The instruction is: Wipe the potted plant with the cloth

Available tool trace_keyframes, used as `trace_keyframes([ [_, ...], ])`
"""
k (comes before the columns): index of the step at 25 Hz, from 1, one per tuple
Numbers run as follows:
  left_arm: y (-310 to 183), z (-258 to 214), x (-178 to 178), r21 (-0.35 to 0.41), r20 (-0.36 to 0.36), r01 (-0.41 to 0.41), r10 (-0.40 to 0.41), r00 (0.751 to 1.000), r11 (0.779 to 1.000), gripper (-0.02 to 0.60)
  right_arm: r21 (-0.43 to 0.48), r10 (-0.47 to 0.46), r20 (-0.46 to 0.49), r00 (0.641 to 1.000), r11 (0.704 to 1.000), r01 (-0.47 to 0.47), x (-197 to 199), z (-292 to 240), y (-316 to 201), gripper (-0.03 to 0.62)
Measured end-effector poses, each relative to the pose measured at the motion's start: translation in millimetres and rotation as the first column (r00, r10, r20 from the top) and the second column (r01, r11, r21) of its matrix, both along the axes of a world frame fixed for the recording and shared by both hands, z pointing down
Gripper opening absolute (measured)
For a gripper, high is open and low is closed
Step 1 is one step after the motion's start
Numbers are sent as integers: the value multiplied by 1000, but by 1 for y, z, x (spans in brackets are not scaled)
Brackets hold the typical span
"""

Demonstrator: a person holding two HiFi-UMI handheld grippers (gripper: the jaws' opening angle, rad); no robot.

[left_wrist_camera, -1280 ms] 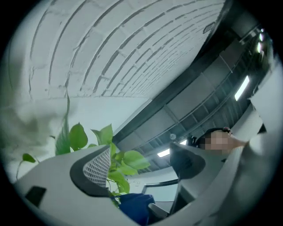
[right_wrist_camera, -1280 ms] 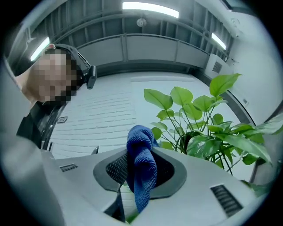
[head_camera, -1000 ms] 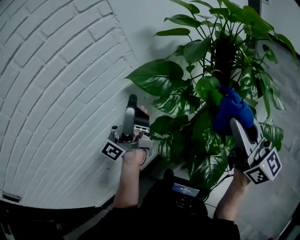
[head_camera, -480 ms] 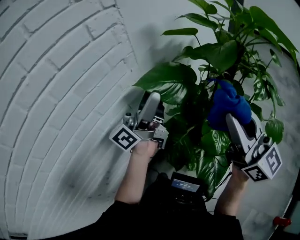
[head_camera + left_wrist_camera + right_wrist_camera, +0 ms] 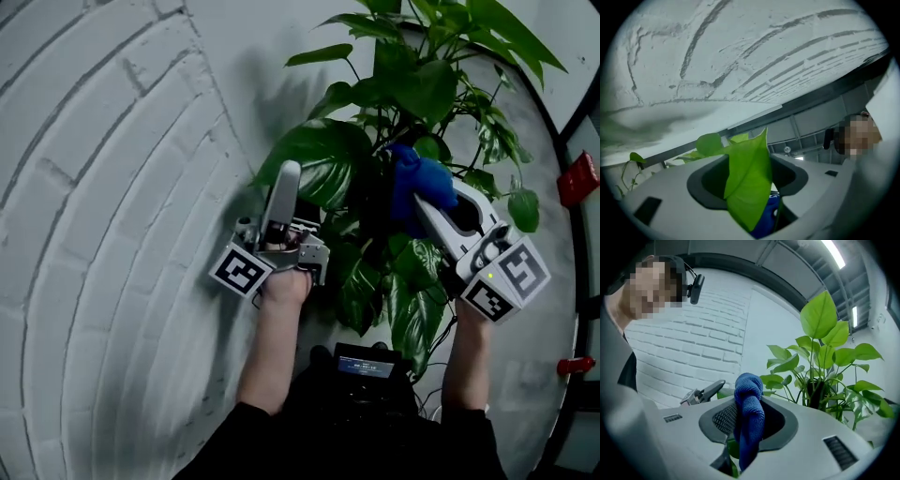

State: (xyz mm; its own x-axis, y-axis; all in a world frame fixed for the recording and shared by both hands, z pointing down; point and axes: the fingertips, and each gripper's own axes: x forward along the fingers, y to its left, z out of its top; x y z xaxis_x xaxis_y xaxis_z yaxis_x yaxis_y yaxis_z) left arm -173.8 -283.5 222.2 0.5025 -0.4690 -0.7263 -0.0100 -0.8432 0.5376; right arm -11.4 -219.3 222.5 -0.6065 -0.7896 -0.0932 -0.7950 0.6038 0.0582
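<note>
Plant (image 5: 422, 84) stands by the brick wall (image 5: 112, 187); our right claw (image 5: 422, 197) clamps the blue cloth (image 5: 411, 183) among its leaves. Our left claw (image 5: 286, 178), jaws just closing, straddles a leaf (image 5: 745, 187), unpinched. We should steady it, then wipe gently outward.

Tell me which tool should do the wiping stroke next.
Right. The right tool grips the cloth beside the plant. The left tool has no cloth; its jaws have just been closing round a leaf.
</note>
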Motion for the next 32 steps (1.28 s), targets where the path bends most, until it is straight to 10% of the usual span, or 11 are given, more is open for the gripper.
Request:
trace_keyframes([
  [9,2,-14,-4,74,-109,-87,95,989,993,290,-53,24,-263,965,998,-39,-20,16,-82,115],
  [32,10,-12,18,59,-149,-84,92,984,995,305,-119,-428,-190,884,903,412,-71,48,3,115],
])
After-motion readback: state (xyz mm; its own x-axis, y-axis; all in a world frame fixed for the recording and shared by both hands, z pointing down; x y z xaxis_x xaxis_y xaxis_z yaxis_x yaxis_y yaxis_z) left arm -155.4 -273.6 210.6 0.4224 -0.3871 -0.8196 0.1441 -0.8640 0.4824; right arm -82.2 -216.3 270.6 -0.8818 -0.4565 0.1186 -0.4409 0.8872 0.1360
